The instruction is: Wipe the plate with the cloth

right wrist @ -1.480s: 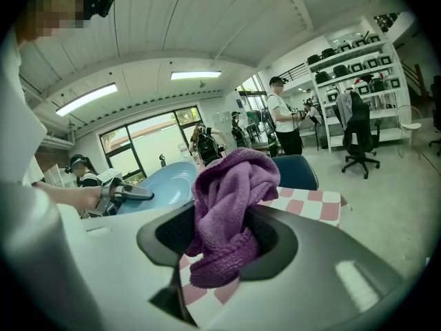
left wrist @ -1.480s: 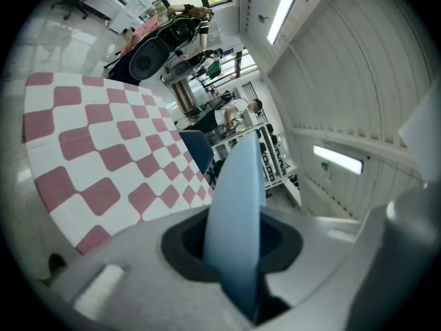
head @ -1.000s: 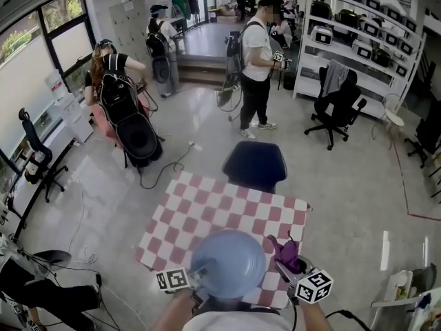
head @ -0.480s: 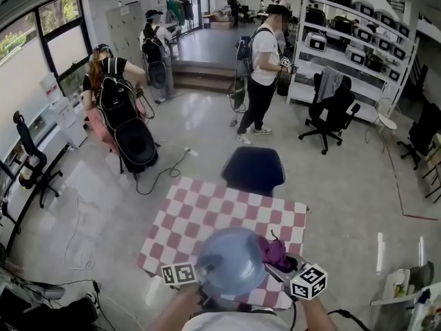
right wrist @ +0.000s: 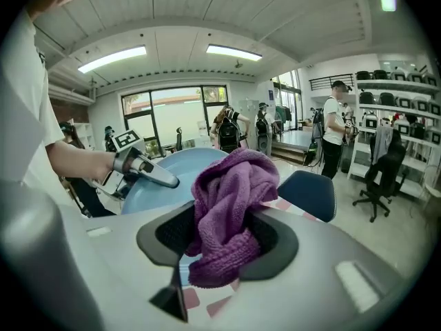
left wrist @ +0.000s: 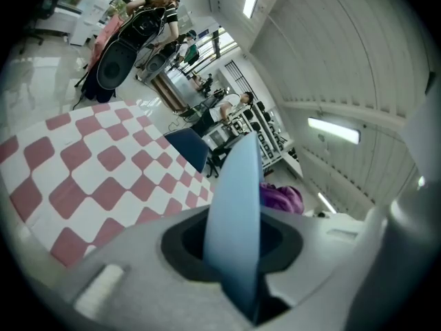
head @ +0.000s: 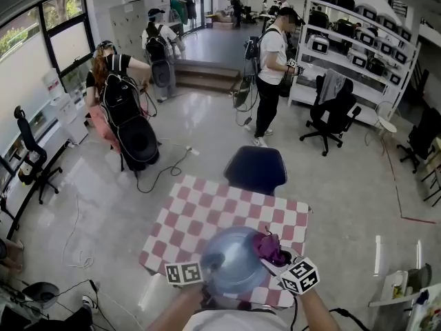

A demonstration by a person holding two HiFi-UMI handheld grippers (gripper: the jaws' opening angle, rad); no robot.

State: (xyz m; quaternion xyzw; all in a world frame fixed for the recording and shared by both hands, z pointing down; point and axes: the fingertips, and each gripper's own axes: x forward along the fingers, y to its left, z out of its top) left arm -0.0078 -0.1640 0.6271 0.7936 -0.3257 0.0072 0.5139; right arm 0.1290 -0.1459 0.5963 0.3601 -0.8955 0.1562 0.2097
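My left gripper [head: 206,266] clamps the plate [head: 233,262] rim. My right gripper [head: 278,256] pinches the cloth [head: 267,245], which has now moved leftward onto the plate, so wiping is starting.

Glossy grey floor [head: 344,185], windows [head: 65,29] at left — shelving [head: 362,36] right, ceiling strip lights [right wrist: 114,58].

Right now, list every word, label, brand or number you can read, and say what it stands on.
None can be read.
The marker cube on the left gripper: black-and-white square pattern, no letters.
The marker cube on the right gripper: the same.
The plate and the cloth: no print shows.
The shelf boxes: any labels too small to read.
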